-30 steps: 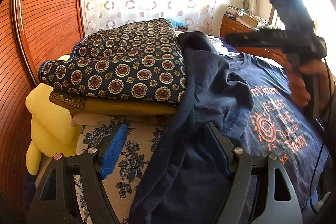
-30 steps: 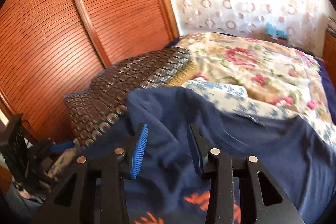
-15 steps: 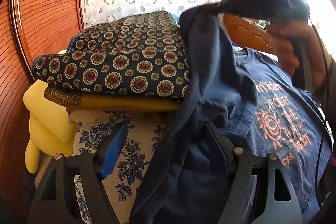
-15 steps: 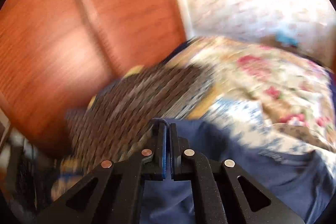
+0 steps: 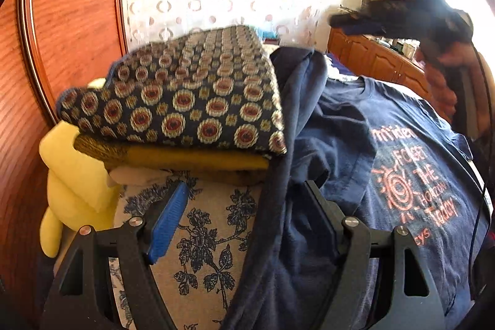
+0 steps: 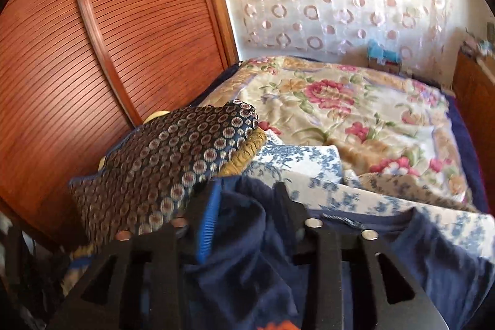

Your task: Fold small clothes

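Navy T-shirt (image 5: 411, 163) lies print-up on the bed (image 6: 365, 110), one side draped against a stack of folded cushions (image 5: 185, 101), which props it for folding. Left tool (image 5: 244, 215) stands spread over the shirt's hem, its pads pressing nothing. Right tool (image 6: 244, 206), jaws just opened and apart, hovers above the bunched sleeve, gripping nothing, likely freeing it for smoothing.

Your right tongs (image 5: 349, 20) appear motion-blurred in the left wrist view, so their jaw gap cannot be read there. The navy T-shirt (image 5: 402, 163) hides your left tongs' (image 5: 244, 215) right finger pad, and its hem is cut off by the lower edge. Items on the wooden dresser (image 5: 380, 61) are too small to identify.
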Available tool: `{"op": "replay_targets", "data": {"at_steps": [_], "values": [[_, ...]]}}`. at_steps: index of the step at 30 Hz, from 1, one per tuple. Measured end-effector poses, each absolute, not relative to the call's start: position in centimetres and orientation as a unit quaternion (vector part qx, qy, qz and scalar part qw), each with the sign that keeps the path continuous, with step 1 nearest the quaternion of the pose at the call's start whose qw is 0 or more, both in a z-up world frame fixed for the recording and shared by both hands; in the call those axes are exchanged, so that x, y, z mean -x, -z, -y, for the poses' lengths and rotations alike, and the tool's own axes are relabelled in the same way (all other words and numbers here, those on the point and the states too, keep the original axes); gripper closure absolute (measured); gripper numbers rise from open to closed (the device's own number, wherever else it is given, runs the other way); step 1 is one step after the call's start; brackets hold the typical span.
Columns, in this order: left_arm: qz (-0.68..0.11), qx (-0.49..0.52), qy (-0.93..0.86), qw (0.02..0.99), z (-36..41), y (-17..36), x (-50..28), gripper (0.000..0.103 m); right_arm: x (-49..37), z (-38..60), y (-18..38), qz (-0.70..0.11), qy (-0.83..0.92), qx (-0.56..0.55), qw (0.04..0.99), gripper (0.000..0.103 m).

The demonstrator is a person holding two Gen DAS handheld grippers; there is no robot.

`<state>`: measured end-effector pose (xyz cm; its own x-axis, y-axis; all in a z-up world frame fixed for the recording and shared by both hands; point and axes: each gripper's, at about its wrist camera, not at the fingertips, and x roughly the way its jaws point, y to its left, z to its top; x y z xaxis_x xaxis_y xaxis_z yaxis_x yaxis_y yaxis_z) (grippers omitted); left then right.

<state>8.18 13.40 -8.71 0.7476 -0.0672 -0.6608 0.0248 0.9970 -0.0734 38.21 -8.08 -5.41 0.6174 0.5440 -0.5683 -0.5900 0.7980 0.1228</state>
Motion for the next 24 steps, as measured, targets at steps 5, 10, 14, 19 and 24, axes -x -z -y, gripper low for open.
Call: {"op": "replay_targets", "data": {"at_steps": [5, 10, 14, 19, 24], "values": [[-0.322, 0.024, 0.032, 0.946, -12.0, 5.9, -7.3, 0.026, -33.5, 13.0, 5.4, -0.281, -0.308, 0.042, 0.908, 0.055], [-0.3, 0.013, 0.049, 0.952, -9.4, 3.9, -7.4, 0.026, -29.1, 18.0, 5.9, -0.273, -0.289, 0.034, 0.917, 0.055], [-0.292, 0.002, 0.059, 0.955, -7.1, 3.6, -7.9, 0.026, -25.2, 22.6, 6.6, -0.264, -0.263, 0.013, 0.928, 0.055], [-0.288, -0.001, 0.076, 0.955, -4.5, 3.8, -8.6, 0.026, -21.2, 27.2, 8.3, -0.258, -0.205, 0.013, 0.944, 0.055], [-0.291, -0.01, 0.091, 0.952, -2.1, 4.4, -9.2, 0.026, -18.4, 31.2, 9.8, -0.27, -0.162, -0.008, 0.949, 0.055]]}}
